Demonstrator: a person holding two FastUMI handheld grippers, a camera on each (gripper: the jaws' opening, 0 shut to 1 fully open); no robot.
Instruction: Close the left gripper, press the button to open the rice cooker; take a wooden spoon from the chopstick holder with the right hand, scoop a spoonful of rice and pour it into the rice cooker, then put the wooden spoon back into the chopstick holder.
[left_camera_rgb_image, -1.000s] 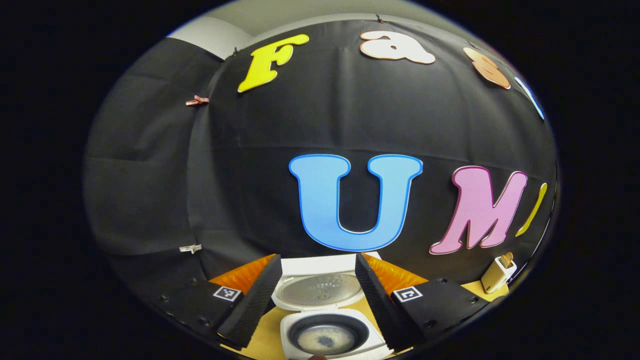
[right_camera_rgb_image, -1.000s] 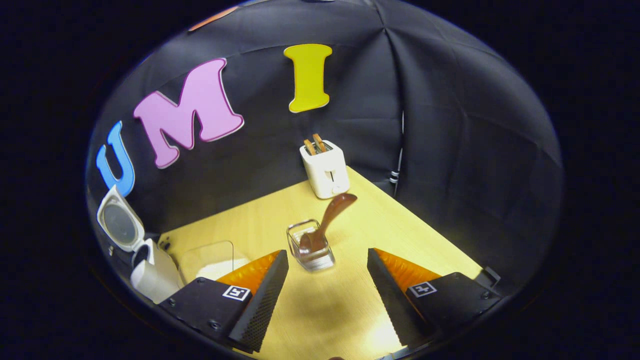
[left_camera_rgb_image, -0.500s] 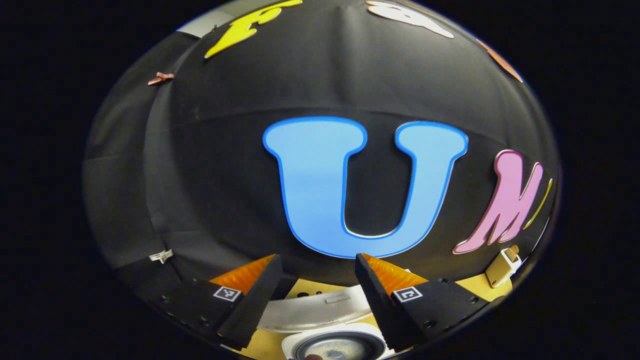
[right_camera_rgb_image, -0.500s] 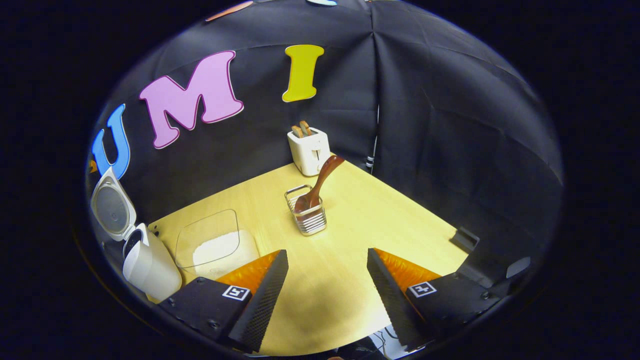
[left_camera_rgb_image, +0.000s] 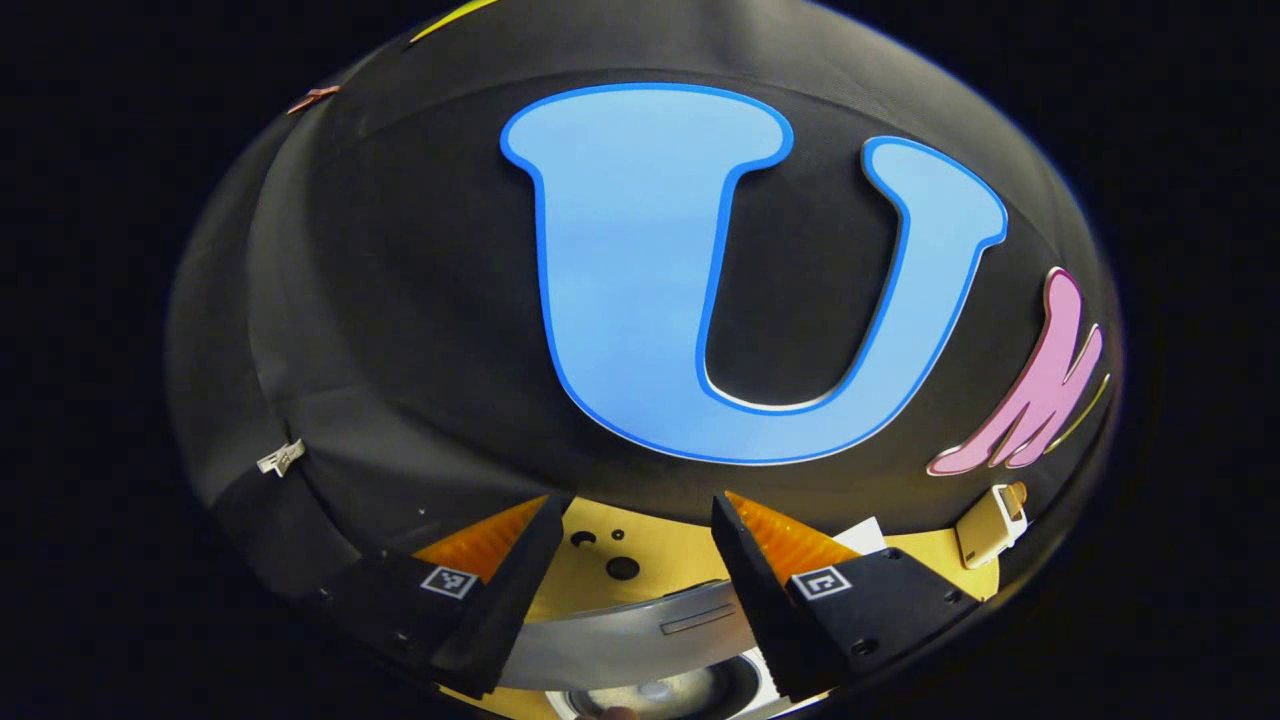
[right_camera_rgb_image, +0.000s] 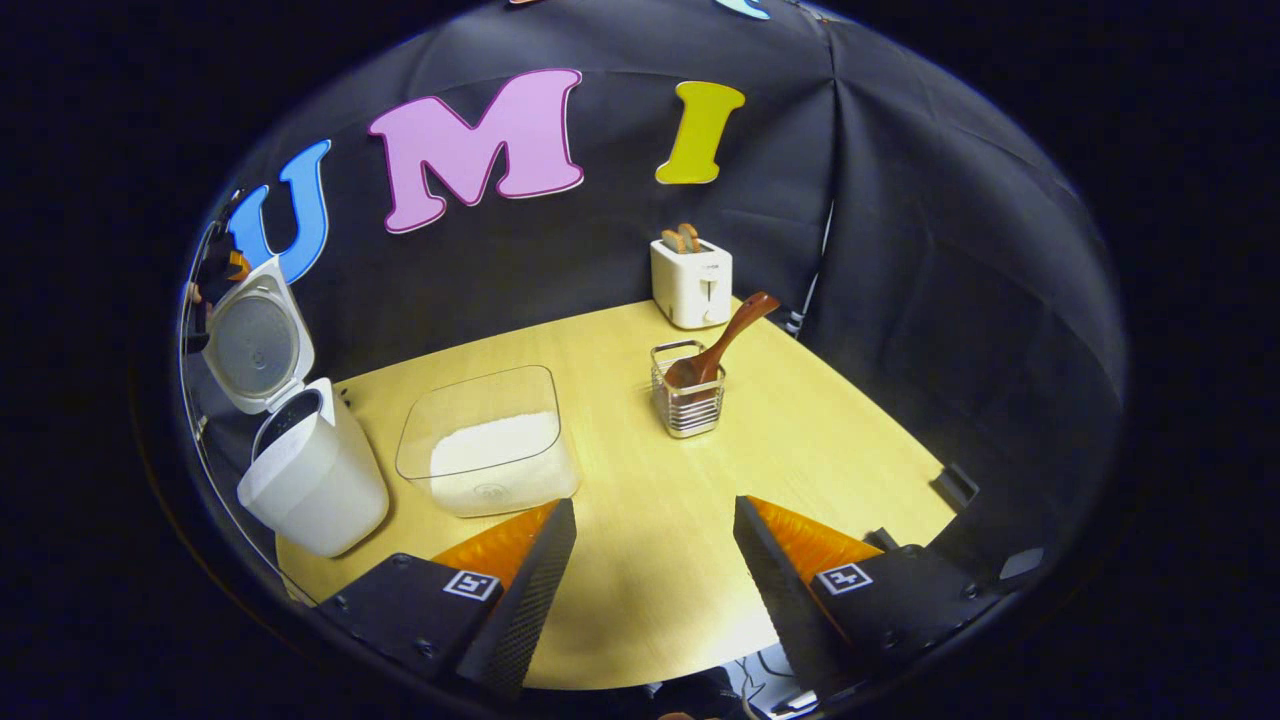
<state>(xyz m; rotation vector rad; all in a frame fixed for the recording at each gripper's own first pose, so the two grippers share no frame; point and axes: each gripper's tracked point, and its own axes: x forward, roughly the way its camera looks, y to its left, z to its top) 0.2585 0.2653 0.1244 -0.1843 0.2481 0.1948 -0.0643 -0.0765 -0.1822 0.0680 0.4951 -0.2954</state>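
Now your rice cooker stands open at the bench's left end, lid up

Your right gripper hangs wide and empty above the bench; the wooden spoon leans in the chopstick holder, near the toaster, with the rice container beside the cooker. Your left gripper is wide too, over the raised lid
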